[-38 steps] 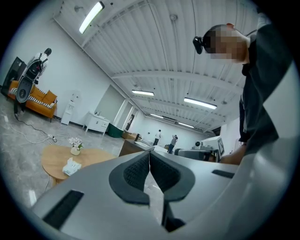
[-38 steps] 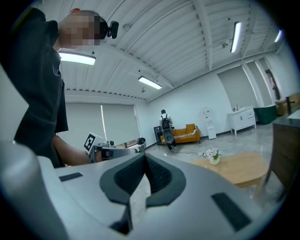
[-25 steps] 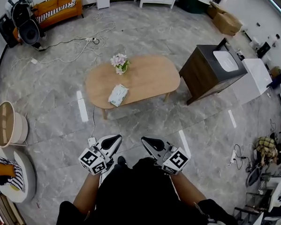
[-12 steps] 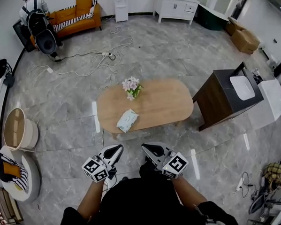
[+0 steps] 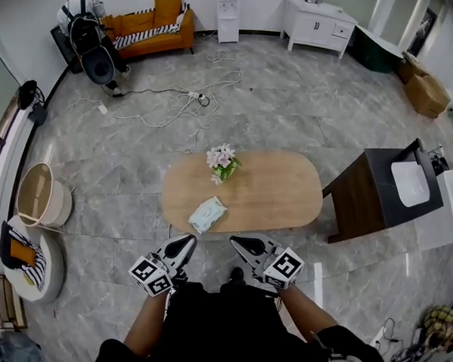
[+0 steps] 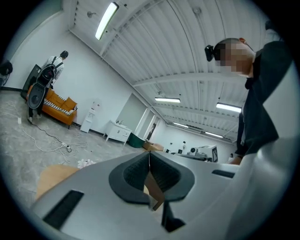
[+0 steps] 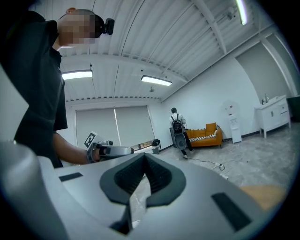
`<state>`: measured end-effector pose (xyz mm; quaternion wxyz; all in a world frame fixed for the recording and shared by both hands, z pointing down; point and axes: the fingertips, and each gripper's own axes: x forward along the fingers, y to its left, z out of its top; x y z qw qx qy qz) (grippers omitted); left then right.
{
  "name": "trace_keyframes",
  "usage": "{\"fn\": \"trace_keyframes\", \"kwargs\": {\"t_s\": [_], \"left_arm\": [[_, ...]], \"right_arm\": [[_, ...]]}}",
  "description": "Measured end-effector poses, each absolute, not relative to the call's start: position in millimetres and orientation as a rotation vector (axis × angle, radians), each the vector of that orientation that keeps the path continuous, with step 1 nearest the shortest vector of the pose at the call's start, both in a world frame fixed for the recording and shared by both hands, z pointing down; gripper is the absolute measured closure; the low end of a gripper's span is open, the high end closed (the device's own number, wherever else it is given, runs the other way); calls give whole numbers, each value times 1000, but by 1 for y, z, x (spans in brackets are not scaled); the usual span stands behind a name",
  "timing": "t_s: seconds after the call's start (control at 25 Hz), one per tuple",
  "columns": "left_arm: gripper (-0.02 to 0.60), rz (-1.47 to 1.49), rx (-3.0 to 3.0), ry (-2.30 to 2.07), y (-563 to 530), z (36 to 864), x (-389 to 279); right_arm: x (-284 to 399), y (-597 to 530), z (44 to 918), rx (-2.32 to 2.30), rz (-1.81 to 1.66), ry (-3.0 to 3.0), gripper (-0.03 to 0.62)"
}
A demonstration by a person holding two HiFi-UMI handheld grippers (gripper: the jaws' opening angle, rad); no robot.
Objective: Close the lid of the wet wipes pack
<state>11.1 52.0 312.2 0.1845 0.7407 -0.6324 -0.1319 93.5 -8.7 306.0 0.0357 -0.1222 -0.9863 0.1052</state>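
Head view: left hand-held gripper and right hand-held gripper side by side, apart, over floor, short of bench. Wet wipes pack flat on bench near edge, just ahead of both, between their lines. Lid state too small to tell. Flowers beyond pack.

Left gripper view: left hand-held gripper clenched, jaws meeting, nothing between.

Right gripper view: right hand-held gripper clenched, jaws meeting, empty.

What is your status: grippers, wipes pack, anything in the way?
Left gripper and right gripper shut, empty, short of the table. Wipes pack near its front edge, untouched; lid too small to judge. Nothing lies between.
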Motion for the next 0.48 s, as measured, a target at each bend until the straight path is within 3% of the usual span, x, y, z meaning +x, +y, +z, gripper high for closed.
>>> {"fn": "trace_keyframes", "kwargs": {"t_s": [0.48], "left_arm": [[566, -324, 2016, -1789, 7, 355, -54]], "right_arm": [[42, -82, 341, -295, 348, -2970, 585]]}}
